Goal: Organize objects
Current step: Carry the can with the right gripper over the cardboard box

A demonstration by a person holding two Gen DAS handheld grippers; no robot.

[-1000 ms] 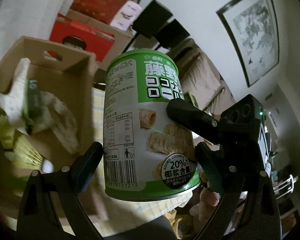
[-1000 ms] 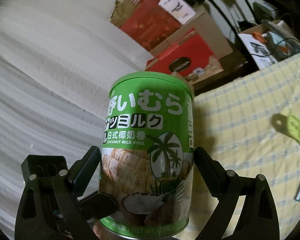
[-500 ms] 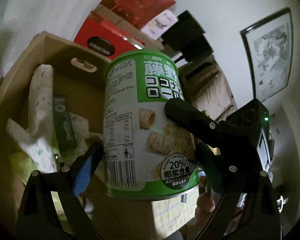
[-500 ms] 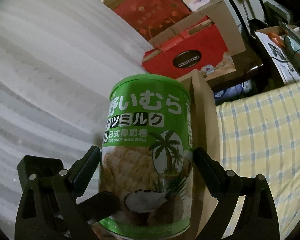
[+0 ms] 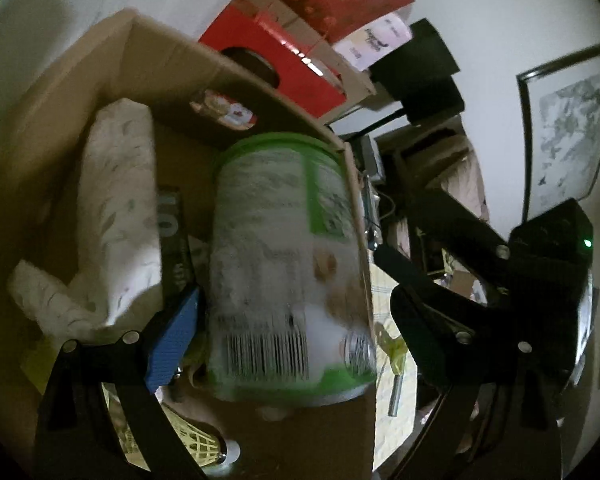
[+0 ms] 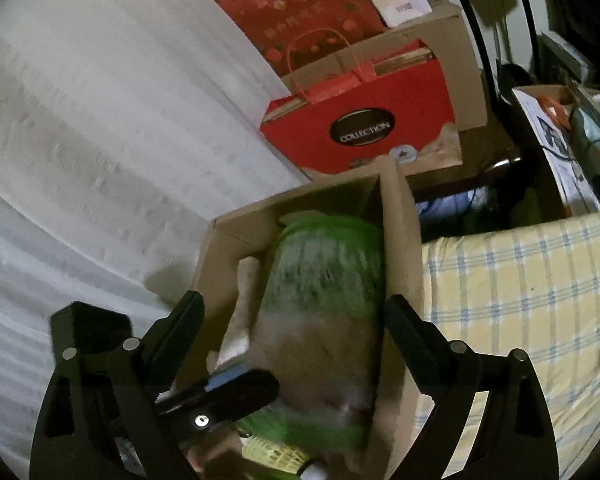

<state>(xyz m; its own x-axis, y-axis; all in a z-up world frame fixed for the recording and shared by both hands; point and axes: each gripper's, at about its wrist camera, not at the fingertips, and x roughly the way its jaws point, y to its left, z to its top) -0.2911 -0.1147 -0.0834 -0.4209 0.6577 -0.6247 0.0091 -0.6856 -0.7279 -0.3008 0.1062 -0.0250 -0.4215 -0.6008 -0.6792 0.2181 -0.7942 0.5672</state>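
A green tin of coconut rolls (image 5: pixel 284 280) stands blurred inside the open cardboard box (image 5: pixel 236 76), hard against its right wall. My left gripper (image 5: pixel 296 300) straddles the tin with its jaws wide; the right finger stands clear of it and the blue pad (image 5: pixel 172 340) sits close by its side. In the right wrist view the tin (image 6: pixel 324 304) lies low in the box (image 6: pixel 400 248), and my right gripper (image 6: pixel 296 302) is open around it with a gap on the left. Each gripper shows in the other's view beside the tin.
White patterned packs (image 5: pixel 116 200), a dark carton (image 5: pixel 172 232) and a yellow shuttlecock (image 5: pixel 196 444) share the box. A yellow checked cloth (image 6: pixel 520 280) covers the table to the right. A red gift bag (image 6: pixel 360 120) and brown cartons stand behind against white drapery.
Both grippers carried the tin from above the checked cloth over the box. The tin, sharp and gripped before, is now blurred and lower, inside the box and loose between the fingers.
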